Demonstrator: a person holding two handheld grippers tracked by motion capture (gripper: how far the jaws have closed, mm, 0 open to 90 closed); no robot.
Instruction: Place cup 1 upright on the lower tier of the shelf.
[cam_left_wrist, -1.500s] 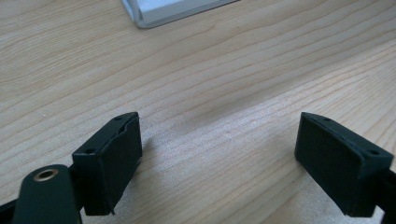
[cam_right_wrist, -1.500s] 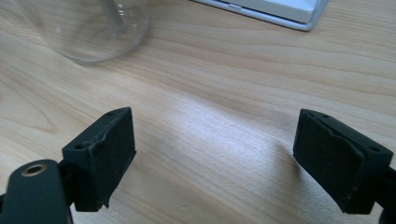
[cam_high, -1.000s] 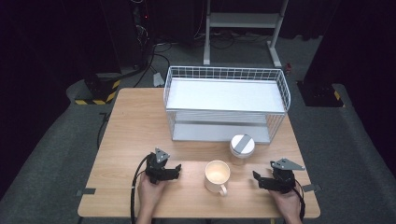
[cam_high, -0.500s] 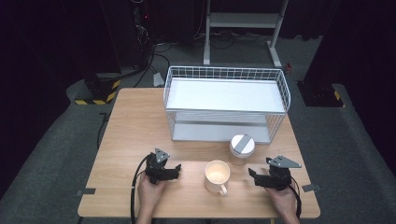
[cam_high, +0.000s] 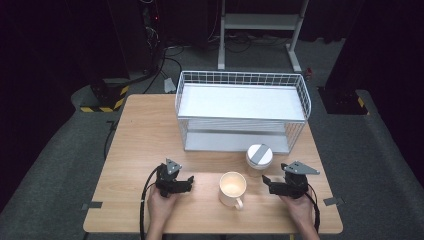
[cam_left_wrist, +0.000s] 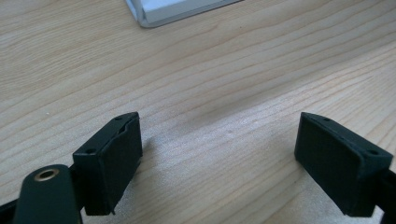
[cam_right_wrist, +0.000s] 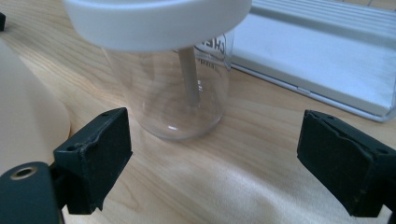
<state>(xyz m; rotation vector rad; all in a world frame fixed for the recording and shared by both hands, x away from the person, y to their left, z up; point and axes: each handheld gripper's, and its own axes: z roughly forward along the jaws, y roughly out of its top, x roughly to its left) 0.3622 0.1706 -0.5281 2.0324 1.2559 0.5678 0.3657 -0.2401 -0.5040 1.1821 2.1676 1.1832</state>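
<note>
Nudging the right gripper (cam_high: 269, 183) a little leftward since a second ago, bringing it closer to the clear jar (cam_high: 259, 156). Having just been opening those jaws wider too, and now holding them spread, gripping nothing.

Taking in the scene from the biggest thing down. Looking first at the wooden table (cam_high: 145, 145), running wide under everything. Moving on to the white wire rack (cam_high: 242, 80), sitting at the far side, right of centre, with a white shelf inside. Coming down to the cream mug (cam_high: 232, 186), standing upright at the near middle, between the two grippers, pointing its handle toward the near edge. Then picking out the jar, standing upright under a white lid, just near of the rack's right front corner, far and right of the mug, close beside it but apart.

Checking the right gripper view now: seeing the jar just beyond the spread jaw tips, not touching either pad, and catching the mug's cream wall at the left edge.

Turning to the left gripper (cam_high: 188, 182), resting low at the near left, left of the mug and apart from it, pointing its jaws rightward. Keeping those jaws spread as well, framing only bare wood in the left gripper view, with a corner of the rack's base peeking in at the far edge.
</note>
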